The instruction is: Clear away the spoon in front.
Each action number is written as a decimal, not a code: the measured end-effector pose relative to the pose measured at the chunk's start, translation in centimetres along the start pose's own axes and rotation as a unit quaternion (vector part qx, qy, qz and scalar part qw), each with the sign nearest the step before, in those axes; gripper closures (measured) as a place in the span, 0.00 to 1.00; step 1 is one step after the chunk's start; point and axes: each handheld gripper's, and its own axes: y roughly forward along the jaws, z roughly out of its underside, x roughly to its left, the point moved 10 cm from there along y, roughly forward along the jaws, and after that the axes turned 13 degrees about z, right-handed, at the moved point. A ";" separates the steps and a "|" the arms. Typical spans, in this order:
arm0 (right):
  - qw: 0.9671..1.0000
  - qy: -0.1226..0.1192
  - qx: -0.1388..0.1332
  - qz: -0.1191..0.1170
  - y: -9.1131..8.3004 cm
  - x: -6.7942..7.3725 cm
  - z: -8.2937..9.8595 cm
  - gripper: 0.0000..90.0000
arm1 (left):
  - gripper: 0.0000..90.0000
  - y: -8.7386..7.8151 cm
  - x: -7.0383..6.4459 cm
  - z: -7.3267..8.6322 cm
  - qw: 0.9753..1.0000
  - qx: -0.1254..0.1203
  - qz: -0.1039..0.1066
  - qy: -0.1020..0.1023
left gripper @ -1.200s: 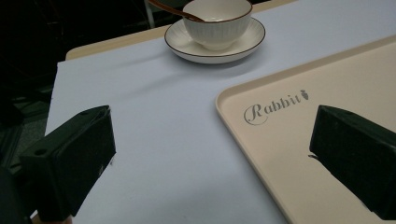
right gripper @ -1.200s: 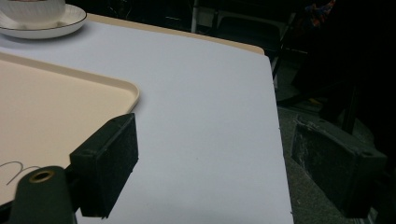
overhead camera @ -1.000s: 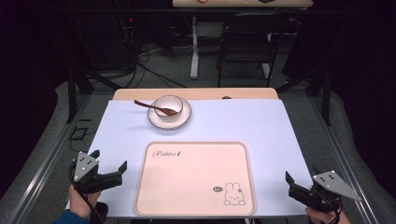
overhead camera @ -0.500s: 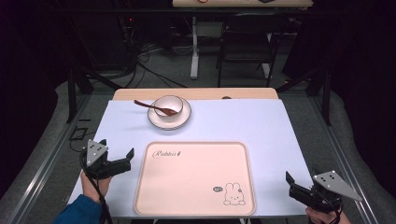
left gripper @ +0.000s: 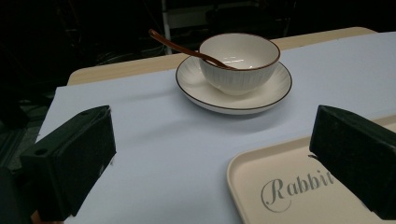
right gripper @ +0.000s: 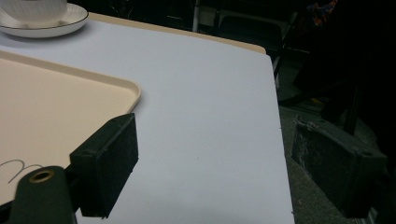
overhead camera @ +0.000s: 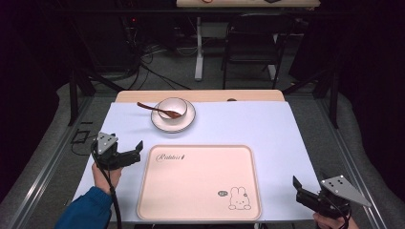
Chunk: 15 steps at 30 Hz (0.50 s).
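A white bowl (overhead camera: 172,108) with a brown rim stands on a white saucer (overhead camera: 187,122) at the back of the pale blue table cover. A brown spoon (overhead camera: 153,107) rests in the bowl, its handle pointing left. In the left gripper view the bowl (left gripper: 239,59) and saucer (left gripper: 275,88) lie straight ahead. A beige tray (overhead camera: 200,191) with a rabbit drawing lies in front. My left gripper (overhead camera: 134,153) is open beside the tray's back left corner, nothing between its jaws. My right gripper (overhead camera: 300,191) is open at the table's front right edge, right of the tray.
The wooden table edge (overhead camera: 200,95) shows behind the blue cover (overhead camera: 248,124). A dark chair (overhead camera: 253,38) and a desk leg (overhead camera: 198,47) stand on the floor beyond. Cables lie on the floor at the back left. The table drops off just right of my right gripper.
My left gripper has moved forward and to the right, from the table's front left edge to beside the tray's back left corner. The right gripper has stayed in place.
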 end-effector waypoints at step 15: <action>1.000 0.001 0.000 0.002 0.0 0.0 0.0 0.16 | 0.00 3.5 1.5 -0.9 1.000 0.000 -0.021 -0.024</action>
